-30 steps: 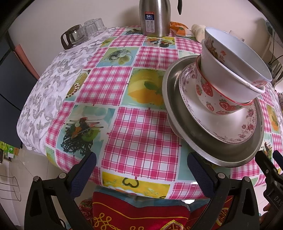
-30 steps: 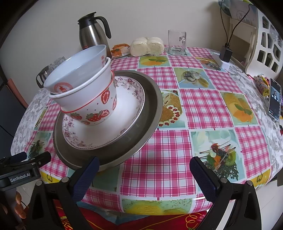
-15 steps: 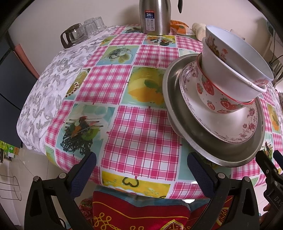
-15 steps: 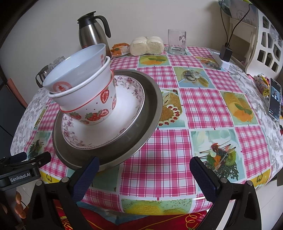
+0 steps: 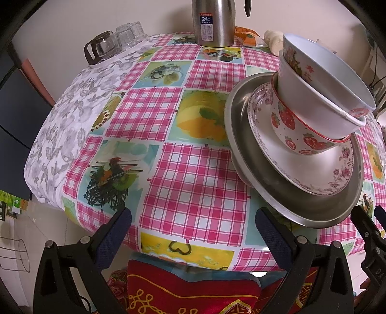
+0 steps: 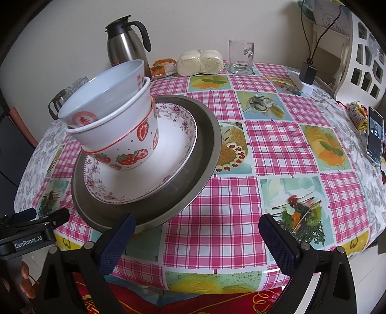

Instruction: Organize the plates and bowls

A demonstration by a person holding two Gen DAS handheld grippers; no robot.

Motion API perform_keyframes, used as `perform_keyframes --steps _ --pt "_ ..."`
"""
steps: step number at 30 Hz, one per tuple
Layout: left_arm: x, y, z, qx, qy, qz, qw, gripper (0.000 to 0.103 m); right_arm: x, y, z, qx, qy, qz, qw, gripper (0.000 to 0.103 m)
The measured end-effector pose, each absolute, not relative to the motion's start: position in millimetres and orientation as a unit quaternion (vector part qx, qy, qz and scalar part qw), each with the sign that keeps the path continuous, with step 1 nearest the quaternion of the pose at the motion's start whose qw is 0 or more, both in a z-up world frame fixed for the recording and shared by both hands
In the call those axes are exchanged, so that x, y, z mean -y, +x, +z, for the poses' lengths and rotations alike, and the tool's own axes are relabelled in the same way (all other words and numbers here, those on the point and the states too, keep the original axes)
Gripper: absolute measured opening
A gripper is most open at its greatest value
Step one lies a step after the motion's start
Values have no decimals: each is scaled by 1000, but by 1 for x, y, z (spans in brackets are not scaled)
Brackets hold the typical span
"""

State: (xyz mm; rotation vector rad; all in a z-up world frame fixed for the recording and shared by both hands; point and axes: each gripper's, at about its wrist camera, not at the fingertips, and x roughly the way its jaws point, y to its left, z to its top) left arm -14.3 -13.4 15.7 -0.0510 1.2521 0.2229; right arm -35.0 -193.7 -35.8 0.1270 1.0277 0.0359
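One stack of dishes stands near the table's front edge. At the bottom is a wide steel plate (image 5: 277, 190) (image 6: 202, 154), on it a floral-rimmed white plate (image 5: 320, 169) (image 6: 168, 154). A strawberry bowl (image 5: 301, 135) (image 6: 135, 145) sits on that plate, with a white bowl (image 5: 320, 106) (image 6: 113, 125) and a pale blue bowl (image 5: 320, 62) (image 6: 106, 94) nested inside. My left gripper (image 5: 193, 239) is open at the front edge, left of the stack. My right gripper (image 6: 196, 238) is open too, right of the stack, its left finger just before the steel plate's rim.
A steel thermos jug (image 5: 213, 21) (image 6: 125, 48), a glass pot (image 5: 100, 47) and upturned glasses stand at the back left. Wrapped buns (image 6: 201, 61), a glass mug (image 6: 241, 56), a charger (image 6: 306, 74) and a phone (image 6: 374, 135) lie back and right. A red cushion (image 5: 193, 287) is below the edge.
Both views have shifted only slightly; the stack and both open grippers stay where they were.
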Motion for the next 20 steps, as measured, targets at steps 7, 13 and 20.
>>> perform_keyframes --steps 7,13,20 --pt "14 -14 16 -584 -22 104 805 102 194 -36 -37 -492 61 16 868 103" --pt "14 -16 20 -577 -18 113 809 102 195 -36 -38 -492 61 16 868 103" --pt "12 -16 20 -578 -23 113 808 102 195 -37 -39 -493 60 16 868 103"
